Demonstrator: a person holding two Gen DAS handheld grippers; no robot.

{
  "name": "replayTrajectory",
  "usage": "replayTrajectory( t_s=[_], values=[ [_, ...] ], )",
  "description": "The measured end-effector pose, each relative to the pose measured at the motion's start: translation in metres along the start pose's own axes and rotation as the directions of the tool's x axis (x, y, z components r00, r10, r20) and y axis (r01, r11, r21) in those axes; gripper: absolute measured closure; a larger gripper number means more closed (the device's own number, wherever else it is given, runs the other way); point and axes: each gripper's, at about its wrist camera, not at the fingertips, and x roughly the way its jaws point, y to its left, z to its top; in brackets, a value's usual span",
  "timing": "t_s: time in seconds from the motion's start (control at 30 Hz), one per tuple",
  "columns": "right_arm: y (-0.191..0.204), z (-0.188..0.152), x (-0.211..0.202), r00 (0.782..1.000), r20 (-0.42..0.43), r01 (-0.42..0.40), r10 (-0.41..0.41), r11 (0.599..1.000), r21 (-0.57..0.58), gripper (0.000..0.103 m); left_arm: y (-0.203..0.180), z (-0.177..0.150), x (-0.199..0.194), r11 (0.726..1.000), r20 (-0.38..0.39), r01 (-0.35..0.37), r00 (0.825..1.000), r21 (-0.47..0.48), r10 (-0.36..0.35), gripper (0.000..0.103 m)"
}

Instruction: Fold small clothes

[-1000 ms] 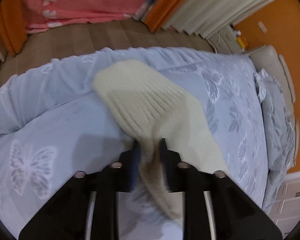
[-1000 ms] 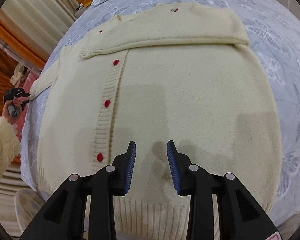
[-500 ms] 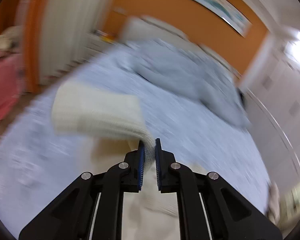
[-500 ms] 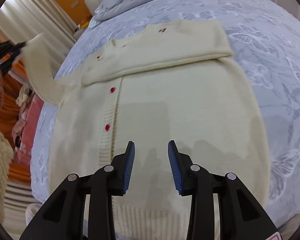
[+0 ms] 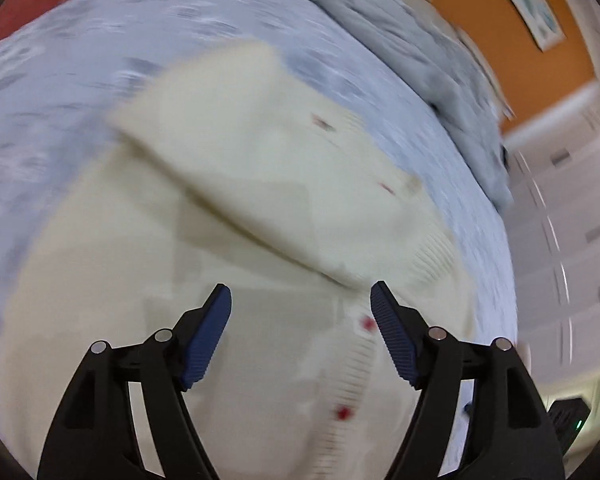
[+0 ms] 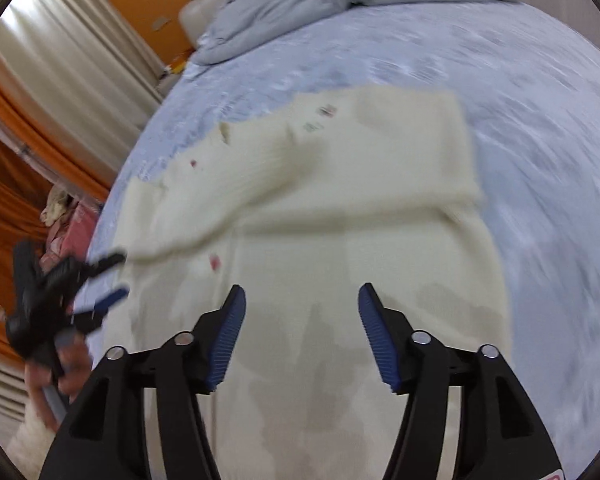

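Observation:
A cream knit cardigan with red buttons lies flat on the blue bedspread. Both sleeves lie folded across its chest; the left sleeve crosses the upper body. My left gripper is open and empty above the cardigan's button band. It also shows in the right wrist view, at the cardigan's left edge. My right gripper is open and empty over the cardigan's lower body. Both views are motion-blurred.
A rumpled grey duvet lies at the head of the bed. Cream and orange curtains hang to the left. White cabinets and an orange wall stand beyond the bed.
My left gripper carried the left sleeve across the chest, let it go and opened. My right gripper opened wider and stayed over the cardigan's lower body.

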Motion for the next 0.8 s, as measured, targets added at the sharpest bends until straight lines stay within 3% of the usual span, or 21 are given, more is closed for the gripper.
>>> replayTrajectory(
  t_s=[0.1, 0.27, 0.3, 0.33, 0.37, 0.4, 0.43, 0.53, 0.6, 0.67, 0.73, 0.77, 0.8],
  values=[
    [0.004, 0.043, 0.049, 0.999, -0.027, -0.037, 0.038, 0.998, 0.045, 0.030, 0.023, 0.023, -0.006, 0.996, 0.024, -0.014, 1.000, -0.085, 0.016, 0.033],
    [0.003, 0.068, 0.119, 0.994, -0.101, -0.031, 0.051, 0.981, 0.191, 0.031, 0.060, 0.059, 0.010, 0.969, 0.024, 0.002, 1.000, -0.248, 0.004, 0.033],
    [0.009, 0.070, 0.123, 0.995, -0.088, -0.023, 0.041, 0.982, 0.189, 0.052, 0.063, 0.063, 0.015, 0.966, 0.022, -0.002, 1.000, -0.257, 0.008, 0.037],
    [0.019, 0.077, 0.126, 0.994, -0.093, -0.046, 0.061, 0.986, 0.158, 0.096, 0.067, 0.065, 0.020, 0.964, 0.010, -0.020, 1.000, -0.264, 0.023, 0.041],
    [0.026, 0.083, 0.122, 0.992, -0.095, -0.071, 0.086, 0.986, 0.153, 0.096, 0.069, 0.066, 0.022, 0.965, 0.000, -0.026, 1.000, -0.263, 0.027, 0.059],
    [0.037, 0.094, 0.103, 0.992, -0.021, -0.122, 0.126, 0.983, 0.136, 0.096, 0.066, 0.068, 0.023, 0.967, -0.007, -0.029, 1.000, -0.254, 0.028, 0.085],
    [0.046, 0.104, 0.086, 0.988, 0.033, -0.154, 0.151, 0.983, 0.098, 0.097, 0.063, 0.069, 0.020, 0.969, 0.004, -0.031, 0.999, -0.246, 0.033, 0.092],
    [0.076, 0.134, 0.007, 0.955, 0.234, -0.172, 0.179, 0.984, -0.051, 0.098, 0.045, 0.074, -0.010, 0.984, 0.130, 0.005, 0.991, -0.179, 0.019, 0.091],
    [0.068, 0.135, -0.006, 0.954, 0.260, -0.136, 0.147, 0.989, -0.059, 0.098, 0.036, 0.075, -0.010, 0.988, 0.138, 0.025, 0.990, -0.153, -0.004, 0.089],
    [0.039, 0.128, 0.023, 0.981, 0.192, -0.027, 0.029, 1.000, -0.011, 0.098, 0.029, 0.069, 0.013, 0.991, 0.077, 0.004, 0.997, -0.132, 0.007, 0.088],
    [0.000, 0.112, 0.078, 0.997, 0.037, 0.059, -0.062, 0.995, 0.078, 0.098, 0.029, 0.057, 0.042, 0.989, 0.029, -0.090, 0.995, -0.115, 0.094, 0.088],
    [-0.020, 0.098, 0.104, 0.995, -0.050, 0.094, -0.089, 0.988, 0.124, 0.098, 0.032, 0.051, 0.051, 0.986, 0.002, -0.116, 0.993, -0.123, 0.117, 0.090],
    [-0.029, 0.090, 0.109, 0.997, -0.048, 0.068, -0.062, 0.986, 0.155, 0.099, 0.035, 0.046, 0.056, 0.984, -0.003, -0.114, 0.993, -0.138, 0.114, 0.090]
  ],
)
